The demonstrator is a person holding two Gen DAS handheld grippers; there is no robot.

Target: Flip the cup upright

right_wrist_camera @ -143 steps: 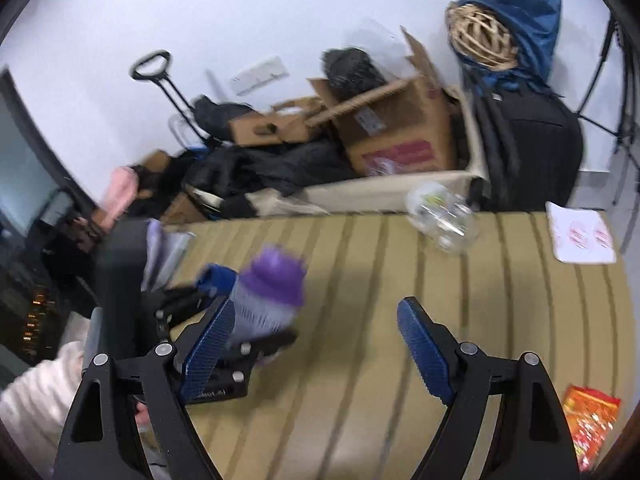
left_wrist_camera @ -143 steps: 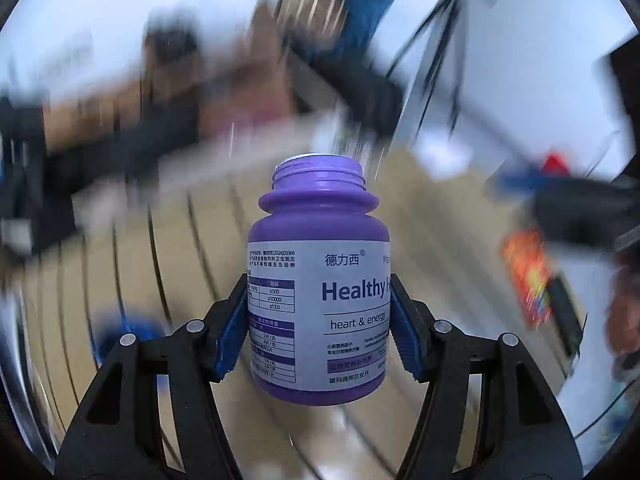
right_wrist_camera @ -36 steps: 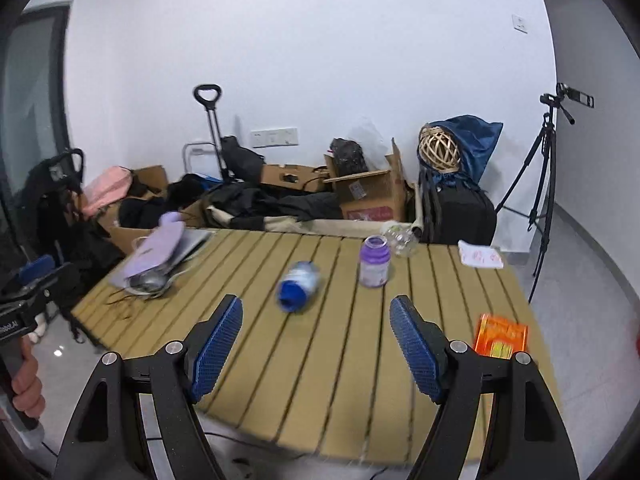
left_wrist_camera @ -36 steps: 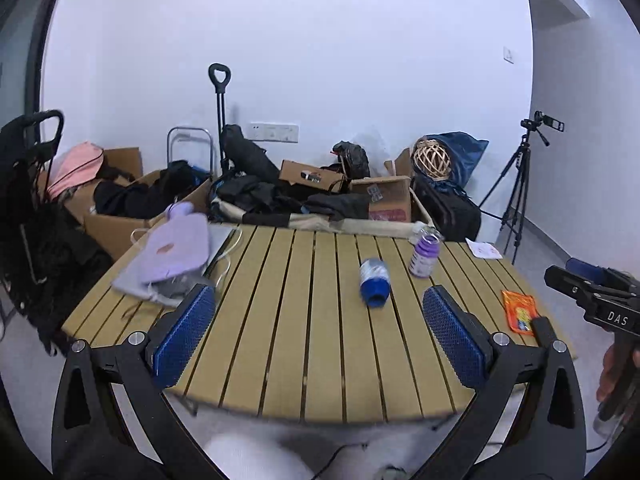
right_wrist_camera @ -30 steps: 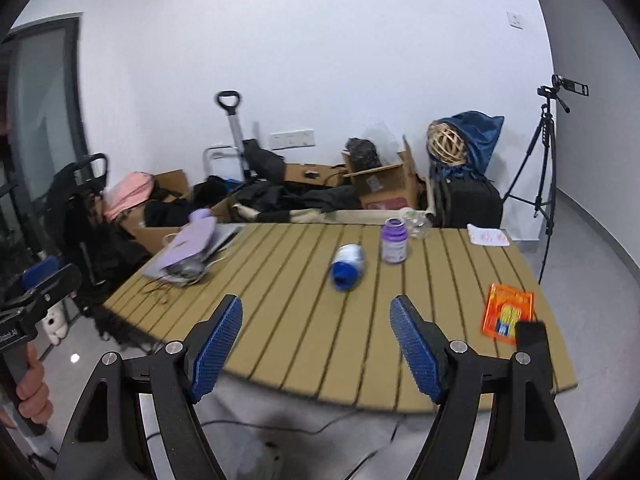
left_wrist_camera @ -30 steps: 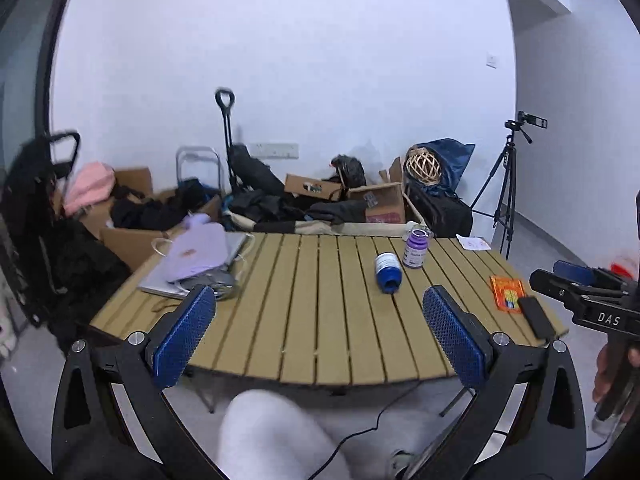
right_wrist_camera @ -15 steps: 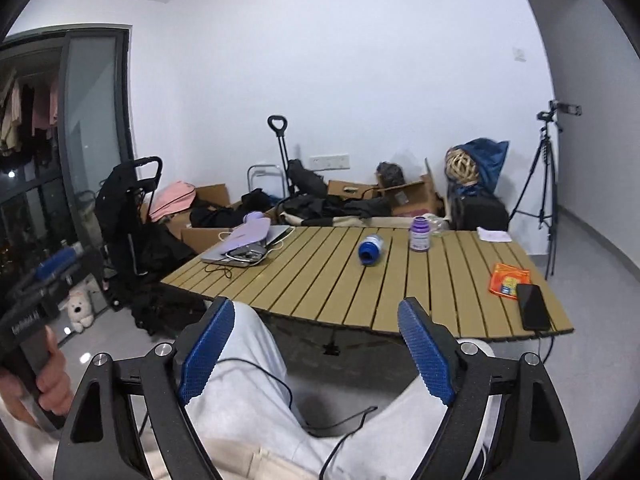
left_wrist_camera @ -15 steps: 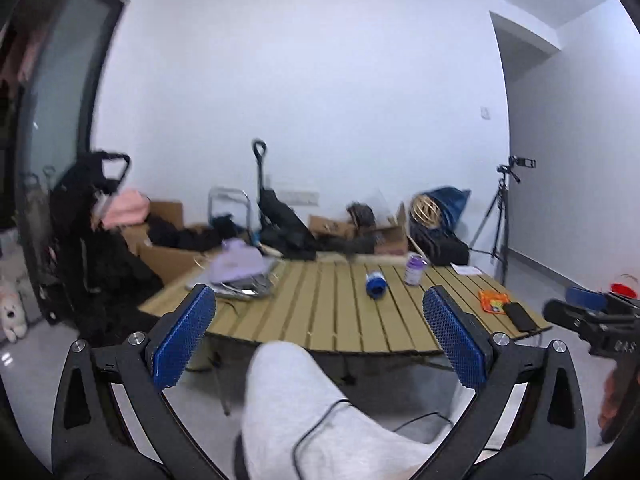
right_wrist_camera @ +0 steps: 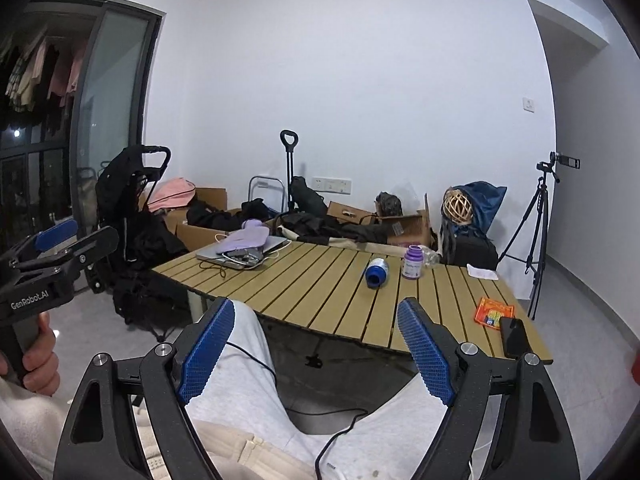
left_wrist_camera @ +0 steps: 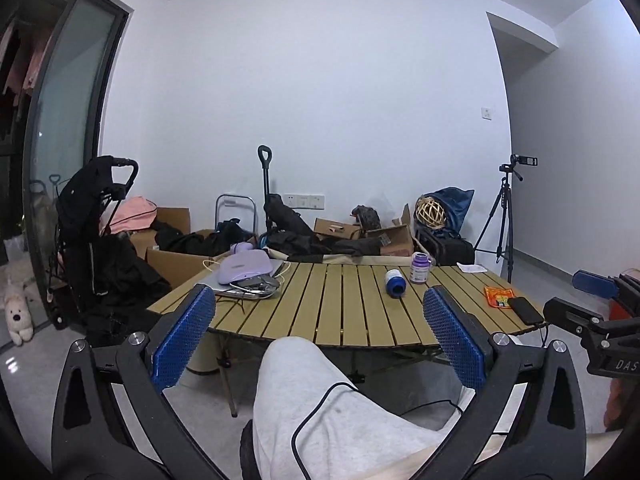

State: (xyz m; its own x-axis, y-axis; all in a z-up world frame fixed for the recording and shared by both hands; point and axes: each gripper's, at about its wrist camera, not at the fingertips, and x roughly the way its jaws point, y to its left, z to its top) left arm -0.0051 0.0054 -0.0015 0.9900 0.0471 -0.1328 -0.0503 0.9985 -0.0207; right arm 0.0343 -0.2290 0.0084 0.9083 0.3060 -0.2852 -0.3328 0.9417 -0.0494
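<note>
Both tools are held well back from the slatted wooden table (left_wrist_camera: 340, 312), above the seated person's grey-trousered legs (right_wrist_camera: 248, 360). The left gripper (left_wrist_camera: 318, 338) has its blue-padded fingers (left_wrist_camera: 182, 338) spread wide with nothing between them, and the right gripper (right_wrist_camera: 316, 354) is likewise spread and empty. In the right wrist view the left tool appears at the left edge, its handle wrapped by the person's hand (right_wrist_camera: 38, 362). On the far half of the table stands the purple bottle (left_wrist_camera: 419, 267) — upright, its neck uncapped, with a white label. Just beside it, nearer the person and to its left, a white bottle with a blue cap (left_wrist_camera: 393, 281) lies on its side across the slats, apart from the purple one. A lilac pouch (left_wrist_camera: 244, 266) rests on a laptop at the table's left corner with cables trailing from it. At the right end lie an orange packet (left_wrist_camera: 497, 295) and a black phone (left_wrist_camera: 525, 308), touching or nearly so. Behind the table, cardboard boxes and dark bags crowd the white wall, and a tripod (left_wrist_camera: 504, 216) with a camera stands in the right corner.
</note>
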